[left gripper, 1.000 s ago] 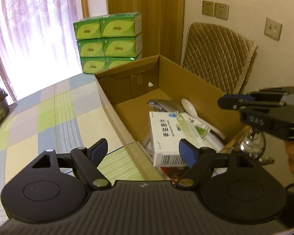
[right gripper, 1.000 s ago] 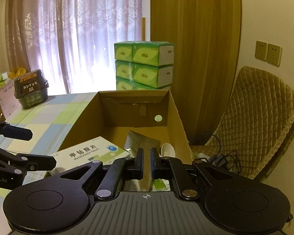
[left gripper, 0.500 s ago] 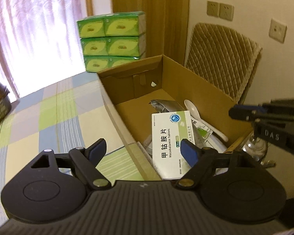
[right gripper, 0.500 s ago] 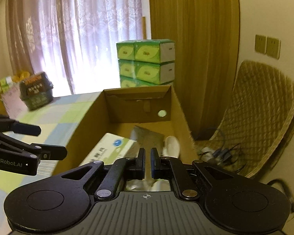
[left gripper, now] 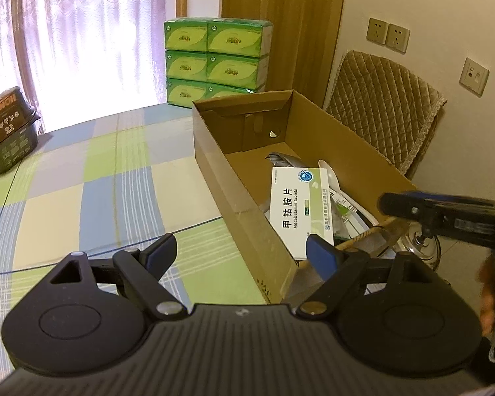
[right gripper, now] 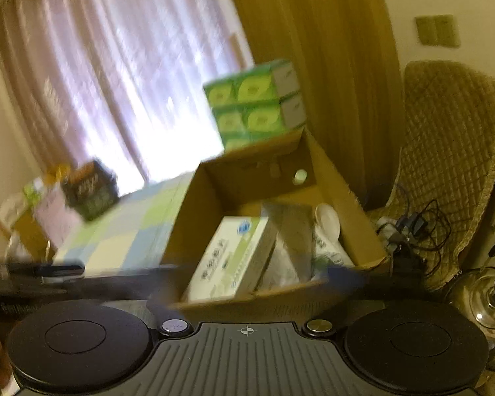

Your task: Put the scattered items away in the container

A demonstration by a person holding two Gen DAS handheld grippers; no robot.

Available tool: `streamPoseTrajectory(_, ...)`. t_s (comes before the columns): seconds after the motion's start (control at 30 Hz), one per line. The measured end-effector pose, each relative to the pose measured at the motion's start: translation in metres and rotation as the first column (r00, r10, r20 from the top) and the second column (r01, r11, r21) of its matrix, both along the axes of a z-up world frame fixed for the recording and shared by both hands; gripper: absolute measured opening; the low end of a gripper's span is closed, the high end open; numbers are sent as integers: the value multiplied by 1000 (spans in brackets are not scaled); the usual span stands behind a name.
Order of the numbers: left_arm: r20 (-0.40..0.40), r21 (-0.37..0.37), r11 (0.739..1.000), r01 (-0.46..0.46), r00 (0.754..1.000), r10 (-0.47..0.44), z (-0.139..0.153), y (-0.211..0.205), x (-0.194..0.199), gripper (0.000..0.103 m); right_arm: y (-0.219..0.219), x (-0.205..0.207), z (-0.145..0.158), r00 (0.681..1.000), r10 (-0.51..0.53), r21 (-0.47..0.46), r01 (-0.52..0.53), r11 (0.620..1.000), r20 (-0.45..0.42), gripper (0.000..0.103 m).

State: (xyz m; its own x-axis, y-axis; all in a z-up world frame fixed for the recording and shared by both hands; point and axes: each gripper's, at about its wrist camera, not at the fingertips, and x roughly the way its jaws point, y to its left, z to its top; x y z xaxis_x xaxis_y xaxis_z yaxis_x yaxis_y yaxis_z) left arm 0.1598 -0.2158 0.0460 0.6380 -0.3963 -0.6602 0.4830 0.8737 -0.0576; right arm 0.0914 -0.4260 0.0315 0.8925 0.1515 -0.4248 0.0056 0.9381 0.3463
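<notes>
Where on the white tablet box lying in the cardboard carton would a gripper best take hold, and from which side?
Probably from above, jaws closing across the short width of the tablet box on its two long edges. It lies broad face up, propped at a tilt on other items; the cardboard carton wall blocks any sideways approach. The open left gripper looks wide enough.

The cardboard box [left gripper: 280, 178] stands at the right edge of the bench [left gripper: 82, 181]. Inside it, a tablet carton [left gripper: 297, 208] leans on other items, with a spoon [left gripper: 328, 175] to its right and a foil pouch [left gripper: 282, 160] behind. Tissue packs [left gripper: 214, 59] are stacked beyond the box. A chair [left gripper: 386, 112] stands right of it. A basket [left gripper: 8, 132] sits at the bench's far left.
</notes>
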Motion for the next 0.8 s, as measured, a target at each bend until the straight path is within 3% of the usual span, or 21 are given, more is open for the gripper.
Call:
streamPoseTrajectory(0.1, 1, -11, 1000, -4, 1000, 4, 2, 4, -5, 82, 4, 5, 6, 1000, 17, 17, -17, 1000, 1, 103)
streamPoseTrajectory(0.33, 12, -41, 999, -14, 1000, 15, 13, 13, -15, 83, 23, -2, 18, 999, 7, -91, -4, 996, 41, 103)
streamPoseTrajectory(0.6, 42, -27, 997, -78, 996, 79, 25, 10, -40, 100, 30, -24, 23, 993, -54, -186, 34, 982, -103, 103)
streamPoseTrajectory(0.8, -41, -43, 991, -129, 991, 127, 23, 8, -58, 102, 23, -45, 28, 985, -75, -255, 33, 966, -158, 103)
